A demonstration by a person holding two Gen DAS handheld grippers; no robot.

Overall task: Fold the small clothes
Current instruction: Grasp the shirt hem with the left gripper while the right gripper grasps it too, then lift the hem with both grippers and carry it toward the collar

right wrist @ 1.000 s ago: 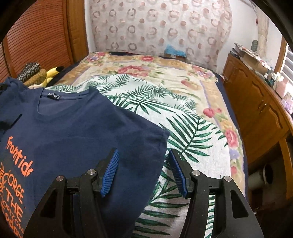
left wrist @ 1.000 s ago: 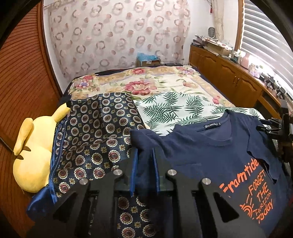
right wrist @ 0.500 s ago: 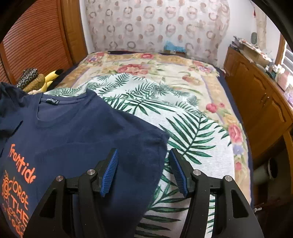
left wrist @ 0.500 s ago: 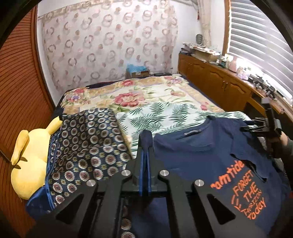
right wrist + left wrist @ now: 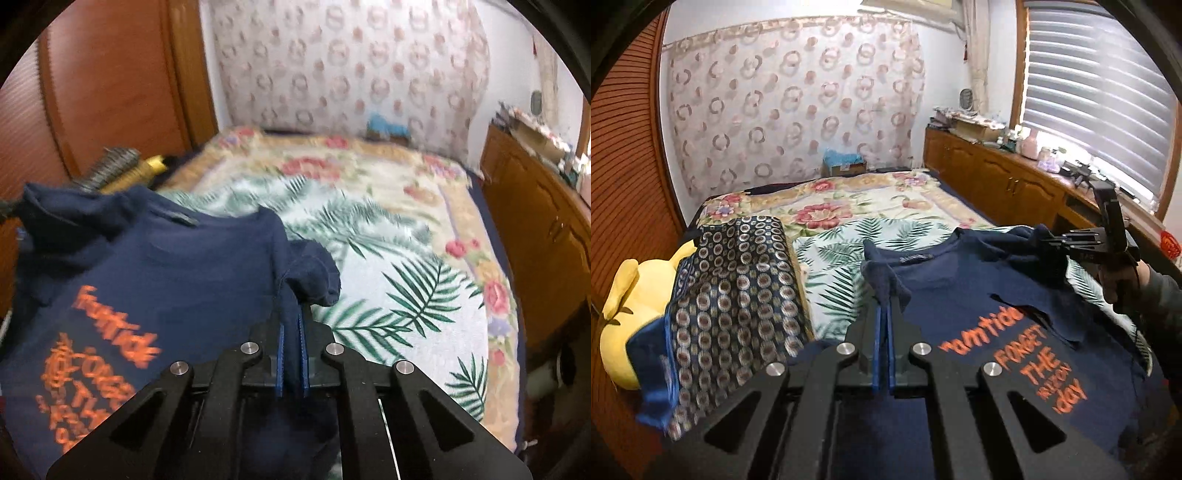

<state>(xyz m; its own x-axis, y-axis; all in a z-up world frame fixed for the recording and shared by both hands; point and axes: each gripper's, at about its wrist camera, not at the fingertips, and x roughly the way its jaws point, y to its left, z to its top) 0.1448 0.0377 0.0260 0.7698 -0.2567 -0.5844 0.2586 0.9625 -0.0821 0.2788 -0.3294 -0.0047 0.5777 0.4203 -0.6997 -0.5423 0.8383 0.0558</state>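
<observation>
A navy T-shirt (image 5: 964, 295) with orange lettering hangs lifted over the bed, chest print facing me; it also shows in the right wrist view (image 5: 155, 280). My left gripper (image 5: 883, 314) is shut on the shirt's left shoulder, fabric bunched above the blue pads. My right gripper (image 5: 290, 321) is shut on the right shoulder and sleeve. The right gripper also shows in the left wrist view (image 5: 1052, 243), held by a hand, with cloth pinched in it.
The bed (image 5: 871, 206) carries a floral cover and a palm-leaf cloth (image 5: 388, 273). A patterned blue pillow (image 5: 738, 295) and a yellow plush toy (image 5: 624, 310) lie at the left. Wooden cabinets (image 5: 997, 177) line the right side under a window with blinds.
My right gripper has closed on the shirt's shoulder; it was open over it before. Both grippers have risen, lifting the shirt's top edge off the bed.
</observation>
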